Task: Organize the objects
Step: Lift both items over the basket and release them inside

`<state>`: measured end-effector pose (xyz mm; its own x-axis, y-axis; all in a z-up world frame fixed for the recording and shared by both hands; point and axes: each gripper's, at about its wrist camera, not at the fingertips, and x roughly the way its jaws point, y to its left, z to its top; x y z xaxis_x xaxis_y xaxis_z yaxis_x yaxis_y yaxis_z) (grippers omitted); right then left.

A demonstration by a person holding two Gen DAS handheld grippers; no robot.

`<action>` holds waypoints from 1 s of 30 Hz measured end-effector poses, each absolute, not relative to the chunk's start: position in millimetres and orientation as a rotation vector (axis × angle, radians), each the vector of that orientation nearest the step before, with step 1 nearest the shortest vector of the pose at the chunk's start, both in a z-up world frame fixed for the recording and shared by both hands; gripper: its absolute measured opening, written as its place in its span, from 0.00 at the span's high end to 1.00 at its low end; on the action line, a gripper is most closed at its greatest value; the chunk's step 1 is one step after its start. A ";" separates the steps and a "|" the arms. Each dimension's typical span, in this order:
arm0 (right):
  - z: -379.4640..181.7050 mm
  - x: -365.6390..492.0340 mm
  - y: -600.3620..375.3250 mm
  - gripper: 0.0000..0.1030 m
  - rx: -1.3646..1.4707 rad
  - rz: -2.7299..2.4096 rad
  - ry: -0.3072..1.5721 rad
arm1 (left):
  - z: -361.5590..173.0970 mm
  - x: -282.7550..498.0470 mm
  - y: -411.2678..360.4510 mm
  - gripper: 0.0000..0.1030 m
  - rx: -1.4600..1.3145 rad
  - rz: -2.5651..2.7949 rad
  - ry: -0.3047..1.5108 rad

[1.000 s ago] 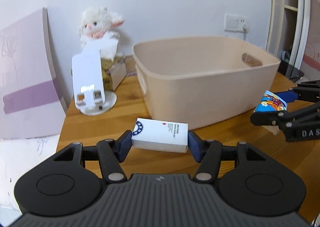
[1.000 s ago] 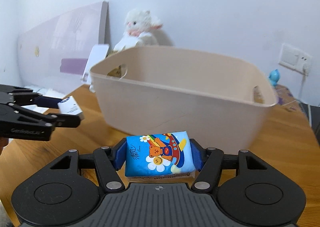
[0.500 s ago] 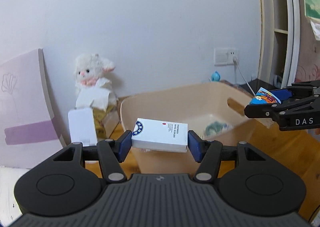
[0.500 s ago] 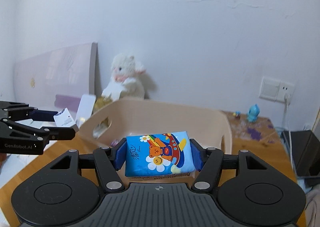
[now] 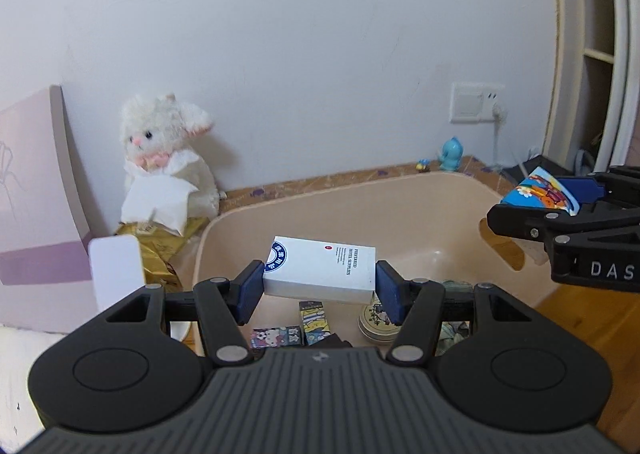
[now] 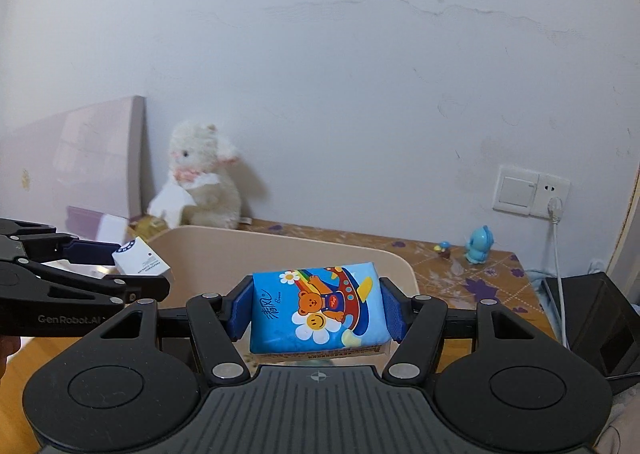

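Observation:
My left gripper [image 5: 319,286] is shut on a white box [image 5: 322,268] with a blue round logo and holds it above the beige plastic bin [image 5: 440,190]. My right gripper [image 6: 316,310] is shut on a blue tissue pack [image 6: 320,306] with a bear picture, held over the bin's near rim [image 6: 280,244]. The right gripper [image 5: 560,210] with the pack [image 5: 540,192] shows at the right of the left wrist view. The left gripper [image 6: 120,270] with the box [image 6: 140,260] shows at the left of the right wrist view. Inside the bin lie small printed packets [image 5: 312,318] and a round tin [image 5: 376,322].
A white plush lamb [image 5: 164,158] sits on a gold bag [image 5: 160,250] against the wall, left of the bin. A pink board [image 5: 36,194] leans at the far left. A small blue toy [image 6: 478,244] and a wall socket [image 6: 528,194] are at the back right. A black box [image 6: 592,318] is at the right.
Both grippers have risen from table level beside the bin to above its rim, each still holding its item. The bin's inside now shows.

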<state>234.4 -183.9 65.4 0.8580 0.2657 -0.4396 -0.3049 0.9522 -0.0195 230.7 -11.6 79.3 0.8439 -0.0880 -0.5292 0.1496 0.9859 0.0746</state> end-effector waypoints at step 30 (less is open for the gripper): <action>51.5 227.5 -174.2 0.00 -0.196 0.242 0.594 | 63.8 233.1 -8.8 0.14 0.056 -0.036 0.749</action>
<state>227.5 -174.2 51.5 0.8017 0.1684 -0.5735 -0.2804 0.9533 -0.1120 233.1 -8.8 63.8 0.7319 -0.0128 -0.6813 0.0531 0.9979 0.0383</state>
